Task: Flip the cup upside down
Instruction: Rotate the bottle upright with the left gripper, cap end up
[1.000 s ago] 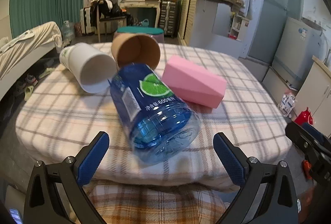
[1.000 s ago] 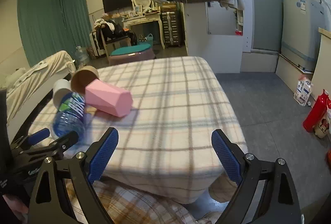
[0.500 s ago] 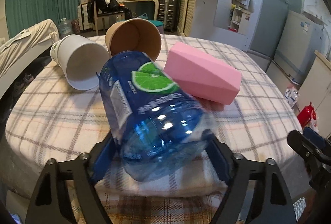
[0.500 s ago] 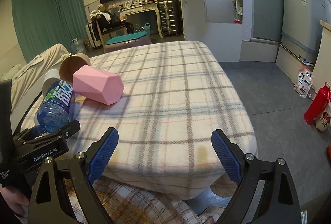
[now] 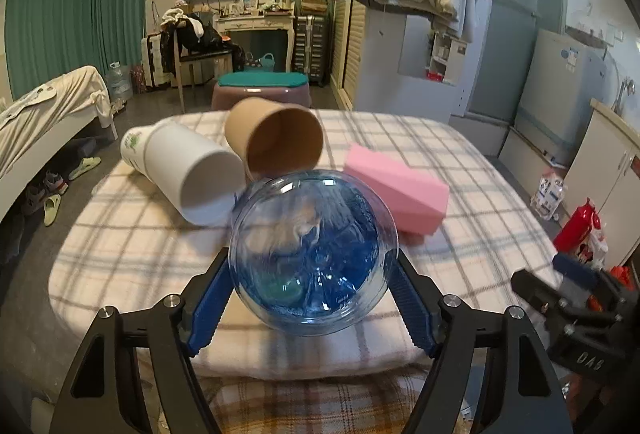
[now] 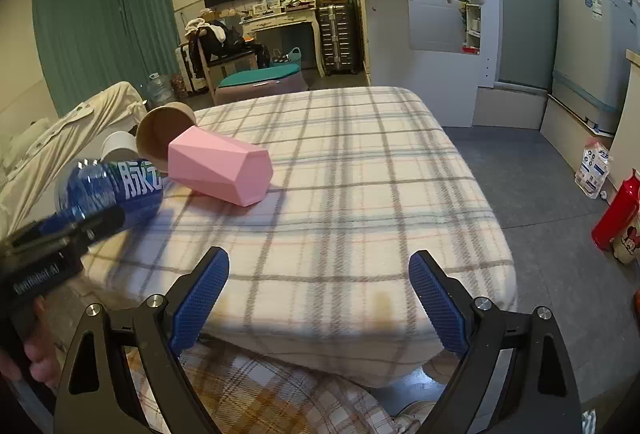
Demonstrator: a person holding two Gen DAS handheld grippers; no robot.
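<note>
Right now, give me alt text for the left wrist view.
The left gripper clamps a blue clear plastic bottle, base toward the camera. Behind it on the plaid-covered table lie a white paper cup, a brown paper cup and a pink faceted cup.

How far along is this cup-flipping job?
Nothing is flipped yet: the white cup, brown cup and pink cup lie on their sides. The left gripper grips the blue bottle, lifted off the blanket. The right gripper is open, holding nothing. All flipping remains.
</note>
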